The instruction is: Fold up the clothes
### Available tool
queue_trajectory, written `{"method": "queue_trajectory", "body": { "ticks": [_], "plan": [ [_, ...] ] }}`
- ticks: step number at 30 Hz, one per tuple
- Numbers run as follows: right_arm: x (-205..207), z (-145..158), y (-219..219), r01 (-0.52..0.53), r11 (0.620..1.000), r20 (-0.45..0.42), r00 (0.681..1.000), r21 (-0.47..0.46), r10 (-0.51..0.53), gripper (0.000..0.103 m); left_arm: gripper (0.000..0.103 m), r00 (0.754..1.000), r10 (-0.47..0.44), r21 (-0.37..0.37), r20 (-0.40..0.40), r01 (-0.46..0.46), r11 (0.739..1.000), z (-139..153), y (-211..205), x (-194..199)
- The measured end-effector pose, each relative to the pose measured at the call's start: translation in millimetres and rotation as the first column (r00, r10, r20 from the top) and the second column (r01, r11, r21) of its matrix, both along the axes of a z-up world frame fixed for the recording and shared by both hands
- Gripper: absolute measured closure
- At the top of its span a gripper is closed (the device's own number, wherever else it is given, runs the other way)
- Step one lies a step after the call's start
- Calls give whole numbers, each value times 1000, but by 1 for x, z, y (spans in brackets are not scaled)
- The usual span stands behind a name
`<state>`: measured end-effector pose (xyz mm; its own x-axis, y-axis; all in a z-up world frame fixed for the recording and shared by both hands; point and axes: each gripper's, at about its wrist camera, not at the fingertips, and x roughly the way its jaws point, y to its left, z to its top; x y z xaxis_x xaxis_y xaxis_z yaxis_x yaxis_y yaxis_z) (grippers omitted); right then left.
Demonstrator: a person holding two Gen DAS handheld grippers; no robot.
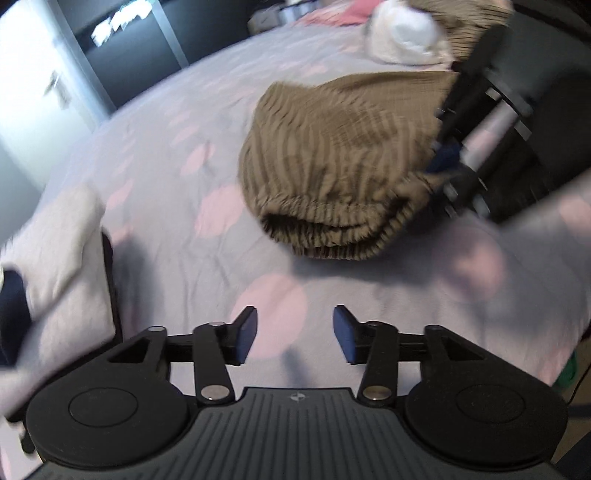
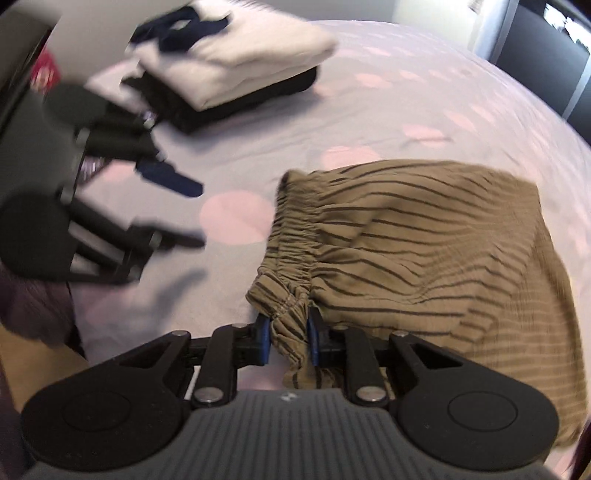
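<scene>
The right gripper (image 2: 289,339), low in the centre of its own wrist view, pinches the gathered elastic waistband of a pair of olive-brown striped shorts (image 2: 424,258) between its blue pads (image 2: 264,341), the cloth bunched in the narrow gap and the rest of the garment spreading to the right across the bedsheet (image 2: 369,122), lilac with pale pink dots. In the left wrist view the same shorts (image 1: 332,162) lie folded in the middle right of the frame, waistband toward the camera, with the right gripper (image 1: 443,158) reaching in from the right edge, tilted downward and blurred. The left gripper (image 1: 294,334) sits at the bottom centre of that view, angled down at the sheet, its pads (image 1: 247,332) parted with only bare bedding (image 1: 166,147) between them; seen from the right wrist camera it (image 2: 192,210) hangs at the left edge, jaws apart and smeared by blur. A stack of folded clothes (image 2: 236,62), white over dark, rests at upper left of the right view and is cut off at the left edge of the other (image 1: 55,251). A heap of unsorted laundry (image 1: 406,33) at upper right of the left view is too blurred to sort out.
</scene>
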<state>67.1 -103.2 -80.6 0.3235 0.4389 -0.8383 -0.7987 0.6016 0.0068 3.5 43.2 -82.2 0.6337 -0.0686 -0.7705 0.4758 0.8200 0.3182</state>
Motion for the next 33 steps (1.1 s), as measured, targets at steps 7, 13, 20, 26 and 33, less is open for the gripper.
{"method": "queue_trajectory", "body": {
  "ticks": [7, 13, 20, 26, 33],
  "plan": [
    [11, -5, -29, 153, 978, -139, 981, 145, -133, 81, 56, 981, -171, 134, 96, 158, 978, -12, -26, -14],
    [15, -4, -39, 228, 947, -235, 956, 228, -173, 81, 43, 925, -295, 276, 239, 227, 934, -28, -52, -26],
    [7, 0, -45, 212, 944, -253, 956, 254, -147, 81, 40, 870, -384, 376, 309, 259, 890, -43, -80, -27],
    [1, 8, -48, 195, 943, -255, 959, 270, -125, 82, 56, 864, -404, 416, 299, 263, 870, -47, -90, -15],
    [-5, 13, -54, 185, 947, -240, 963, 263, -122, 82, 90, 879, -410, 376, 243, 305, 875, -31, -85, -13]
  ]
}}
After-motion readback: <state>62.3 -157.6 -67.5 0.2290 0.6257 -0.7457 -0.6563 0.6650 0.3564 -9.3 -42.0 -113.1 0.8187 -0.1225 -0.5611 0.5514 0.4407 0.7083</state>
